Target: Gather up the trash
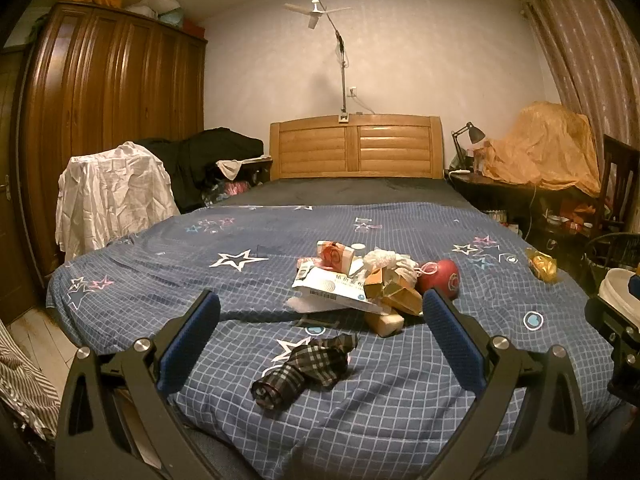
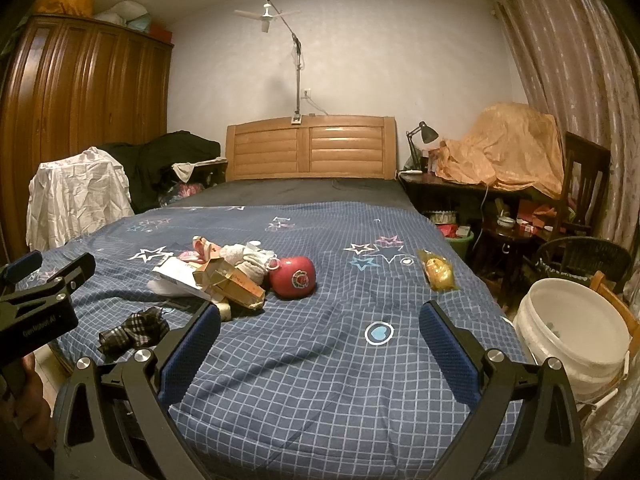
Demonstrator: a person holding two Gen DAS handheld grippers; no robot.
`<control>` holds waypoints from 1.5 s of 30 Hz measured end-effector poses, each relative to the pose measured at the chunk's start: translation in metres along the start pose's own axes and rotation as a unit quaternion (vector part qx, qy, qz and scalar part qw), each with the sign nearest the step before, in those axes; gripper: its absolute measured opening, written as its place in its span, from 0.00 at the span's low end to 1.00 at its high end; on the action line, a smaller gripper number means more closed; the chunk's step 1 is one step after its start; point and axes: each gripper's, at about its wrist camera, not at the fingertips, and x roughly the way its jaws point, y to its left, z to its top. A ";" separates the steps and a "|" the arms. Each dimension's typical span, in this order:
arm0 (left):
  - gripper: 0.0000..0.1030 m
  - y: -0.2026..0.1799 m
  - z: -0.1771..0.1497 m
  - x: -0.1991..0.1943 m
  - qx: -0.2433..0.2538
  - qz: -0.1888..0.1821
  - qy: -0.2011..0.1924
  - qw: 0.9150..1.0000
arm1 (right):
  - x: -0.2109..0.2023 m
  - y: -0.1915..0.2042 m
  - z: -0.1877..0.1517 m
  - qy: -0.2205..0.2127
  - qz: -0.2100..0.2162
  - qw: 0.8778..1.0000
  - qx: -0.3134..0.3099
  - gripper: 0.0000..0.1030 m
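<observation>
A heap of trash (image 1: pixel 360 284) lies mid-bed on the blue checked cover: a white printed packet (image 1: pixel 332 286), tan cardboard boxes (image 1: pixel 394 290), a crumpled white bag (image 1: pixel 386 260) and a red round package (image 1: pixel 440 278). The same trash heap (image 2: pixel 224 276) and red package (image 2: pixel 292 278) appear left of centre in the right wrist view. A yellow wrapper (image 2: pixel 438 274) lies apart near the bed's right edge. My left gripper (image 1: pixel 320 308) is open, just short of the heap. My right gripper (image 2: pixel 320 316) is open over bare cover. A white bucket (image 2: pixel 576 332) stands beside the bed at the right.
A dark plaid cloth (image 1: pixel 308 364) lies on the cover near the foot. The wooden headboard (image 1: pixel 356 146) is at the far end, a wardrobe (image 1: pixel 104 120) on the left, a cluttered desk with a lamp (image 2: pixel 424 140) and a dark chair (image 2: pixel 584 184) on the right.
</observation>
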 end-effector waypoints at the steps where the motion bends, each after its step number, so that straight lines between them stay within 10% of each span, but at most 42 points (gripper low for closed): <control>1: 0.95 0.000 0.000 0.001 0.000 0.000 0.000 1.000 | 0.001 -0.001 -0.001 0.001 0.000 1.000 0.001 0.96; 21: 0.95 0.011 -0.001 0.011 -0.003 -0.002 0.034 0.999 | 0.021 0.005 -0.007 0.037 0.006 0.999 0.011 0.96; 40: 0.94 0.057 -0.039 0.077 0.013 -0.126 0.109 0.986 | 0.057 0.005 -0.028 0.089 0.012 0.996 0.021 0.96; 45: 0.78 0.039 -0.051 0.118 0.038 -0.139 0.147 0.979 | 0.069 0.005 -0.033 0.105 0.013 0.994 0.019 0.96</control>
